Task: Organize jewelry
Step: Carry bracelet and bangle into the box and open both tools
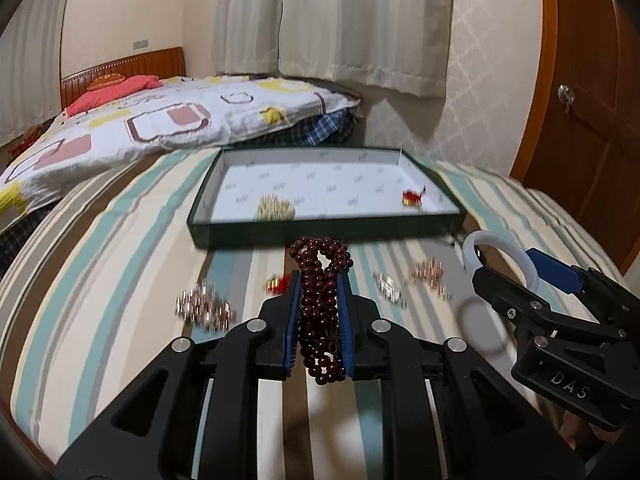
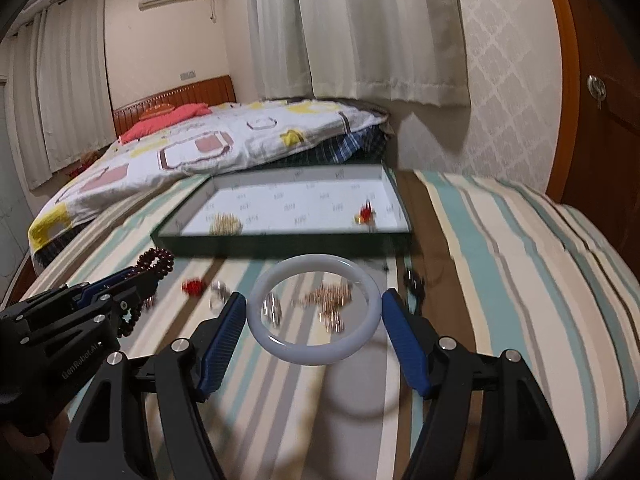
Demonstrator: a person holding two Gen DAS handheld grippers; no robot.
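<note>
My left gripper [image 1: 319, 280] is shut on a dark red bead necklace [image 1: 320, 304] and holds it above the striped cloth; it also shows in the right wrist view [image 2: 154, 270]. My right gripper [image 2: 313, 300] is shut on a white bangle [image 2: 280, 350] held between its blue pads; the bangle shows in the left wrist view [image 1: 528, 264]. A dark green box [image 1: 320, 230] with a white lining lies ahead and holds a gold chain [image 1: 275, 207] and a red ornament [image 1: 413, 198]. Loose pieces lie on the cloth: silver beads [image 1: 204, 306], a red charm [image 1: 280, 283], a rose-gold chain [image 1: 430, 276].
The striped cloth [image 1: 120, 280] covers a rounded surface that drops off at left and right. A bed with a patterned quilt [image 1: 180, 120] stands behind at left. A wooden door [image 1: 592, 100] stands at right. Curtains hang at the back.
</note>
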